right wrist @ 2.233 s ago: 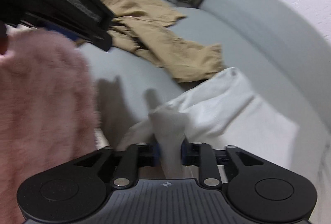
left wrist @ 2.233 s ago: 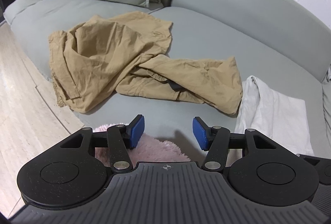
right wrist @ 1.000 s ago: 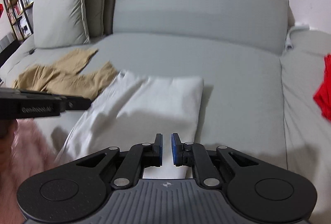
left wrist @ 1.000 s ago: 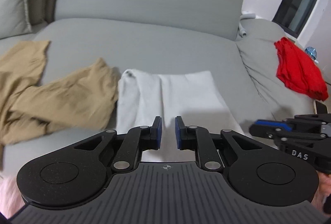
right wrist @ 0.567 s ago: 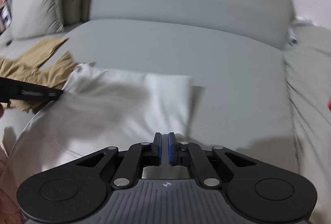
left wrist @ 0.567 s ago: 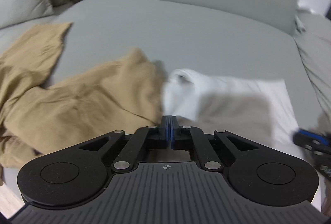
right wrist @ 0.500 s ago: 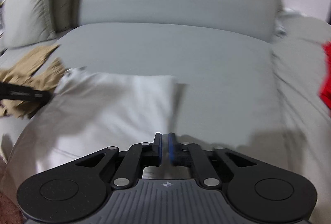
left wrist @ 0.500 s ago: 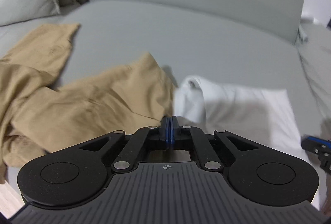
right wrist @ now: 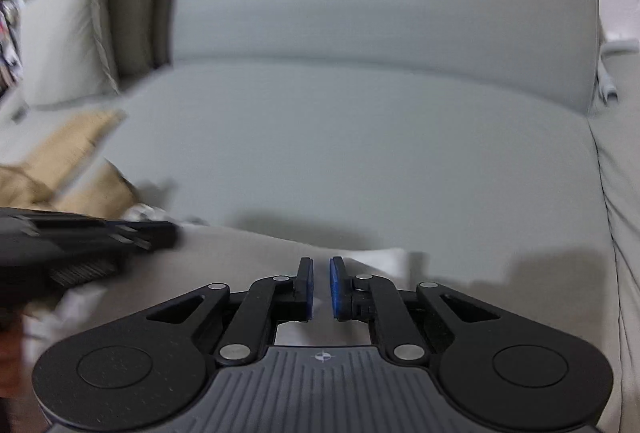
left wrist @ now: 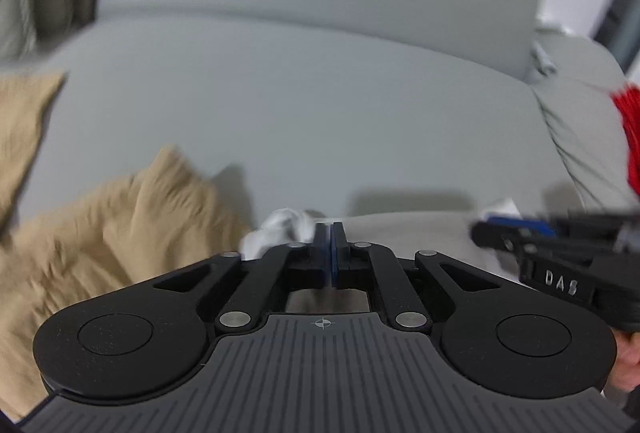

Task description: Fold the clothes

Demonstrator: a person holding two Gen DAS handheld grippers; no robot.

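A white garment (left wrist: 408, 233) lies on the grey sofa seat (left wrist: 320, 105), its far edge pulled toward me. My left gripper (left wrist: 331, 233) is shut on the garment's far left corner, which bunches beside the jaws. In the right wrist view the garment (right wrist: 240, 265) spreads under my right gripper (right wrist: 321, 273), whose blue pads stand slightly apart at the garment's far right corner; no cloth shows between them. The left gripper (right wrist: 152, 233) shows at the left of the right wrist view, the right gripper (left wrist: 500, 229) at the right of the left wrist view.
Crumpled tan trousers (left wrist: 100, 233) lie on the seat left of the white garment, also in the right wrist view (right wrist: 68, 169). A red garment (left wrist: 630, 137) lies at the far right. Grey cushions (right wrist: 80, 29) stand at the back left. The backrest (right wrist: 380, 1) runs behind.
Both grippers have drawn the garment's far edge back toward me, so more bare seat shows beyond it. The right gripper's pads have parted slightly. The left stays shut.
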